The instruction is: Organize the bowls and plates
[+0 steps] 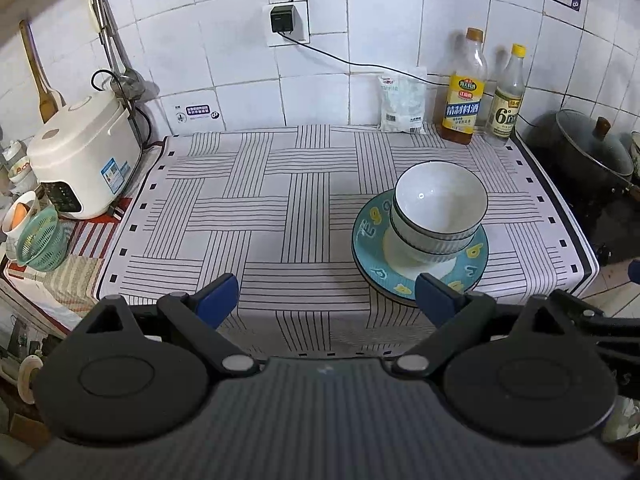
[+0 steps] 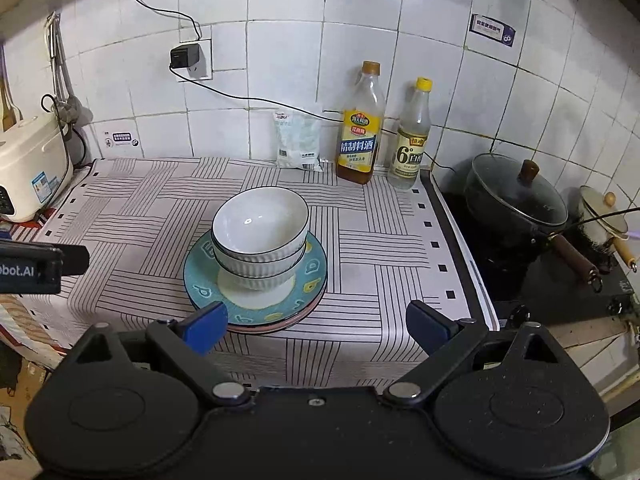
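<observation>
Apparently final step | bowls (image 2: 260, 236) nested on plates (image 2: 208, 288), counter's front-right | left gripper (image 1: 326, 296), right gripper (image 2: 316, 322) spread, empty | next: likely withdraw, nothing grasped.

surface: striped cloth (image 1: 256, 200) | on it: plates (image 1: 370, 232), bottles (image 1: 462, 92), packet (image 1: 402, 102)

both grippers, left gripper (image 1: 326, 300) and right gripper (image 2: 316, 326), are matte black with blue fingers (image 1: 218, 300) and silver pivot bolts.

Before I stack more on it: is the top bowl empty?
Empty. The top bowl shows a bare white inside in both views, only a light glint.
</observation>
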`<state>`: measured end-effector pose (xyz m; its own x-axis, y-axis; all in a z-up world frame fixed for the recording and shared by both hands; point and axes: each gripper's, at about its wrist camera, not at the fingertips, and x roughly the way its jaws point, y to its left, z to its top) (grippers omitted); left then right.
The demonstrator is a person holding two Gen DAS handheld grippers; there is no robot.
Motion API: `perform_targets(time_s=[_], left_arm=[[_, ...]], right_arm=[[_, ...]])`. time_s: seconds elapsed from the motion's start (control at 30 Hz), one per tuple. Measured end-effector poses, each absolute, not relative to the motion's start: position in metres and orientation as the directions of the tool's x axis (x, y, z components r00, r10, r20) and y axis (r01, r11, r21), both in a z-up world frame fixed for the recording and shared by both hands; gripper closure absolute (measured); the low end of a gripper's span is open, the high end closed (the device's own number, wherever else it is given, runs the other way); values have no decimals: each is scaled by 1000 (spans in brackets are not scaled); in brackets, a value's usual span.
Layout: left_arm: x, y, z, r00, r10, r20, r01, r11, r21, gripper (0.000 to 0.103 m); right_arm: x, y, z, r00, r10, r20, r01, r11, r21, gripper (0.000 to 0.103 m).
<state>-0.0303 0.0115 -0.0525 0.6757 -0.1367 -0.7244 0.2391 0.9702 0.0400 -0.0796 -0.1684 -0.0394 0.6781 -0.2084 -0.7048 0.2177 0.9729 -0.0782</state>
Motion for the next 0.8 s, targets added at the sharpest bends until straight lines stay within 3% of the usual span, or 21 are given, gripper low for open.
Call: perform_targets(time_s=[0.8], left_arm=[[-26, 11, -62, 661, -149, -735, 258, 966, 37, 7]], right_arm=[[-74, -169, -47, 646, -202, -736, 249, 967, -47, 5]])
